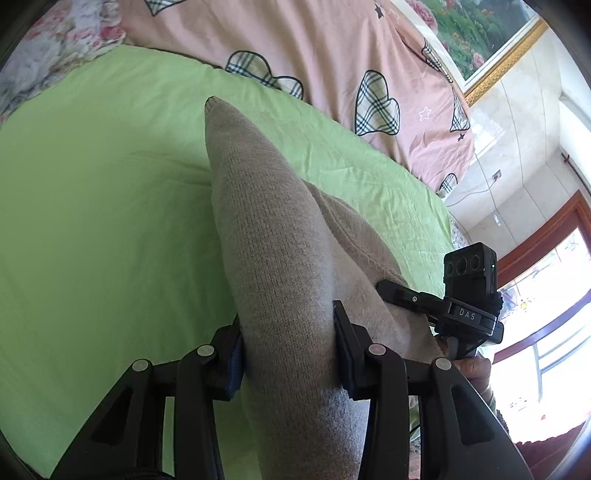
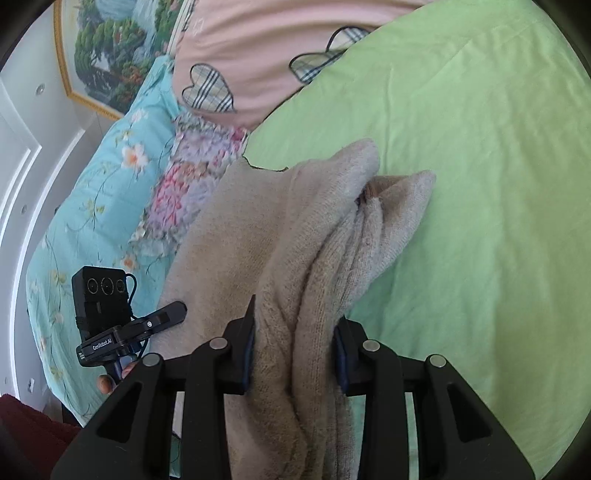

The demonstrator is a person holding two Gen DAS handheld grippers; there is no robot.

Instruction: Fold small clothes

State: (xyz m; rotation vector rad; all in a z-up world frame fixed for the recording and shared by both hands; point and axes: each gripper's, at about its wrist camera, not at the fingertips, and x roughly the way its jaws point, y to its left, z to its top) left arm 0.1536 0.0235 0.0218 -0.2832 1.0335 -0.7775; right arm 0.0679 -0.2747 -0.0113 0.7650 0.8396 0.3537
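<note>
Both grippers pinched one beige knit garment (image 1: 266,236) above the green sheet (image 1: 92,221). Left gripper (image 1: 288,350) clamped a smooth fold, while right gripper (image 2: 295,347) squeezed bunched layers.

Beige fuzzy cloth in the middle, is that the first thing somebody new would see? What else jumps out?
Yes: the beige knit garment fills the middle, pinched by both the left gripper and the right gripper, which holds bunched folds of it. Under it spreads a bright green sheet. Behind that lies a pink quilt with plaid hearts, and a framed flower picture sits at the top corner.
</note>
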